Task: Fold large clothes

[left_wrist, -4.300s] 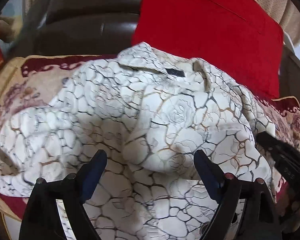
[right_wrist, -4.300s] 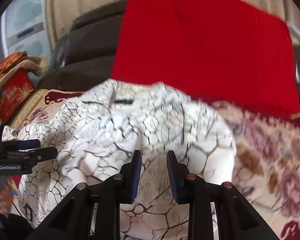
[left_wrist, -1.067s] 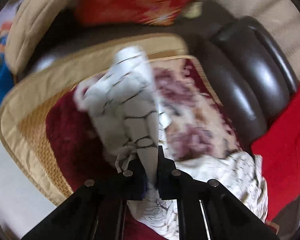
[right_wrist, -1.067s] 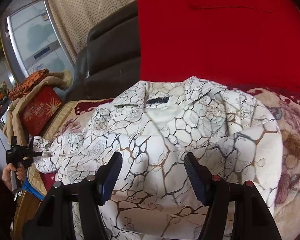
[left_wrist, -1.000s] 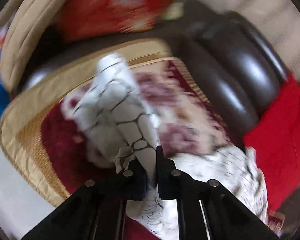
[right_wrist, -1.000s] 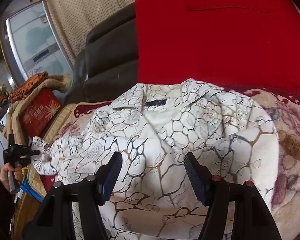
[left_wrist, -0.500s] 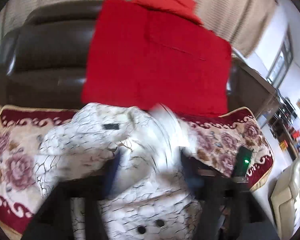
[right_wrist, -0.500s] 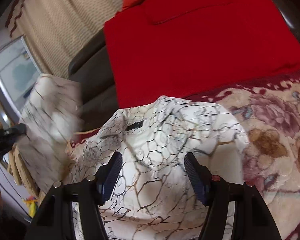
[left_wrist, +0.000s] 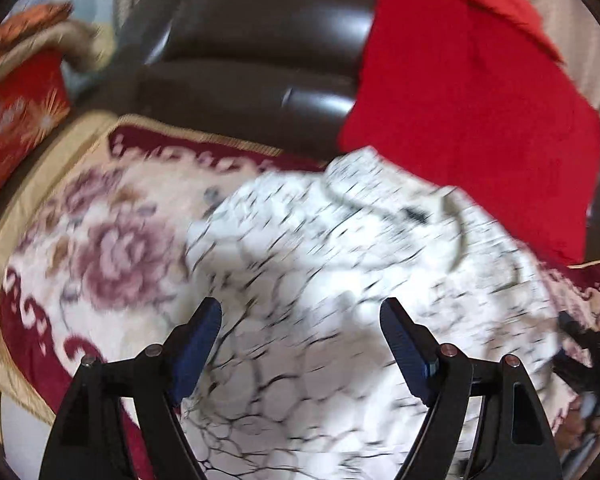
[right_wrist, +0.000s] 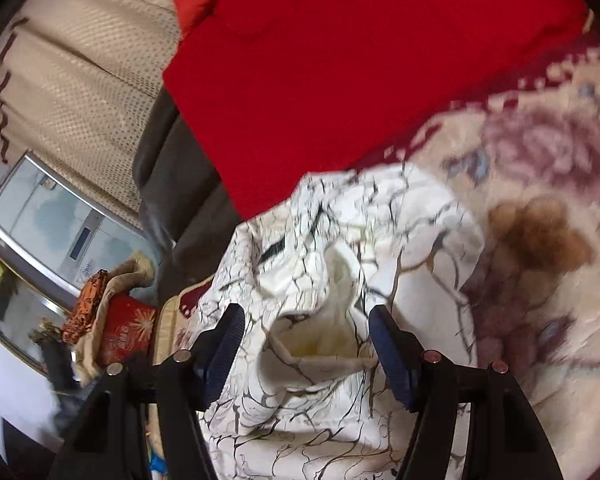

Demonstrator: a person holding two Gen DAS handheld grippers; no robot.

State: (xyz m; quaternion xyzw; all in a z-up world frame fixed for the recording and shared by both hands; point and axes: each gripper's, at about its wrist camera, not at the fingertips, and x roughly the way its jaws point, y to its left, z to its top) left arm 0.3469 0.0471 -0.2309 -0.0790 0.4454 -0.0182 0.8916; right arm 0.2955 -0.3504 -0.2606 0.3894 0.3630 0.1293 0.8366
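White crackle-print shirt (left_wrist: 340,280) heaped on the sofa's floral blanket (left_wrist: 99,240).
Our left gripper (left_wrist: 300,328) has just been opening, its fingers released above the cloth with nothing pinched; our right gripper (right_wrist: 306,334) hovers with fingers spread over the collar, grasping nothing, the red cushion (right_wrist: 360,60) behind.

No text can be read — the dark label (right_wrist: 271,255) at the shirt (right_wrist: 340,280) collar is too blurred.

Both wrist cameras are looking down close over the white shirt (left_wrist: 340,280) (right_wrist: 340,280), sharing it and the red cushion (left_wrist: 480,100) (right_wrist: 360,60) behind.
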